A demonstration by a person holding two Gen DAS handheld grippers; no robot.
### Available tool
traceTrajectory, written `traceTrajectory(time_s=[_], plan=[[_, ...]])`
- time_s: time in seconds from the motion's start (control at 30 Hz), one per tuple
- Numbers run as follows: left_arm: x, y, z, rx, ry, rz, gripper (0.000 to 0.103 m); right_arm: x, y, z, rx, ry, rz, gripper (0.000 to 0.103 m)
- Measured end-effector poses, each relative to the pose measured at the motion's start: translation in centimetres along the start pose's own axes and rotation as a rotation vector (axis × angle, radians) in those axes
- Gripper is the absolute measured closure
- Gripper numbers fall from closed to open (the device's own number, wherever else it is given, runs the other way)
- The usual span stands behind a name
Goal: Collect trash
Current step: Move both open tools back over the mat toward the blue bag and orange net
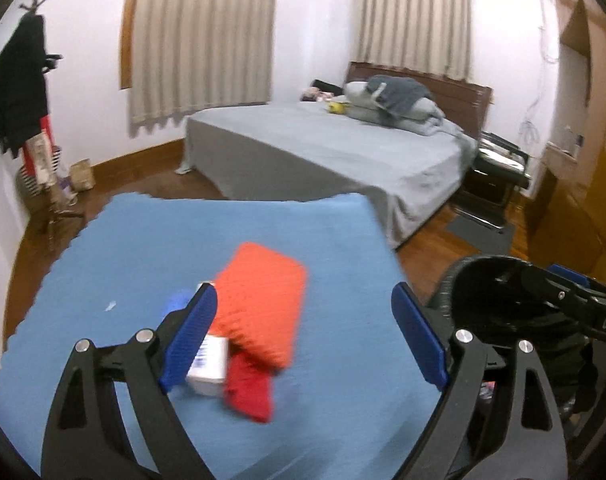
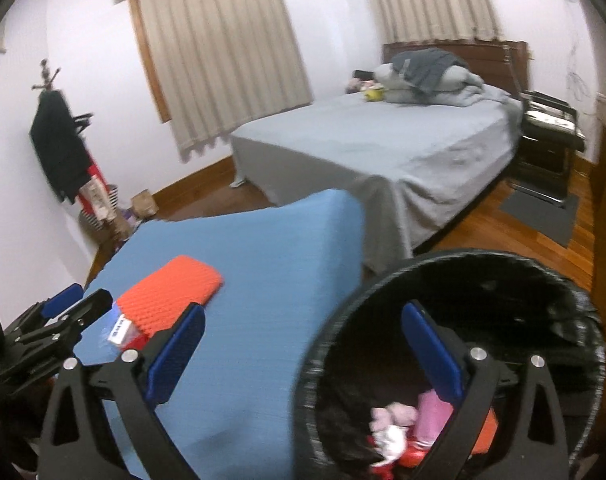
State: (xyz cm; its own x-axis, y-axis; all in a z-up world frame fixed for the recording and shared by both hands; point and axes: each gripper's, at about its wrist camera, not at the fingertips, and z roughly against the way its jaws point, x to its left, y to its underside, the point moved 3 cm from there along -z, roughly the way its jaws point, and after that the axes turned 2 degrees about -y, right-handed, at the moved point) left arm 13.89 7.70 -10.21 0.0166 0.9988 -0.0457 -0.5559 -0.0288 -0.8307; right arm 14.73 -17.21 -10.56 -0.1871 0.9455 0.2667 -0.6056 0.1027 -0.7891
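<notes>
Orange packet (image 1: 261, 304) between the open left hand-held gripper's (image 1: 305, 336) fingers, untouched.

A grey-sheeted bed (image 1: 327, 148) stands on wooden floor (image 1: 435, 264) under beige curtains (image 1: 199, 36) (walls white).

Left gripper (image 1: 303, 334) wide open above orange pouch (image 1: 263, 308), white box (image 1: 209, 364) and red packet (image 1: 249, 392) on blue cloth (image 1: 123, 264).

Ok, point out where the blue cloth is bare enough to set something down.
The blue cloth is bare from the orange pouch across to the edge by the black trash bin, and along its far edge toward the bed. It is crowded at the near left: pouch, white box and red item overlap.
</notes>
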Motion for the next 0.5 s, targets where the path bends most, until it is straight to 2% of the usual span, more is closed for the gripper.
traceTrajectory(time_s=[0.5], plan=[[9.3, 1.6, 0.3, 0.029, -0.138, 0.066, 0.017, 9.2, 1.5, -6.1, 0.075, -0.113, 0.123, 0.006]])
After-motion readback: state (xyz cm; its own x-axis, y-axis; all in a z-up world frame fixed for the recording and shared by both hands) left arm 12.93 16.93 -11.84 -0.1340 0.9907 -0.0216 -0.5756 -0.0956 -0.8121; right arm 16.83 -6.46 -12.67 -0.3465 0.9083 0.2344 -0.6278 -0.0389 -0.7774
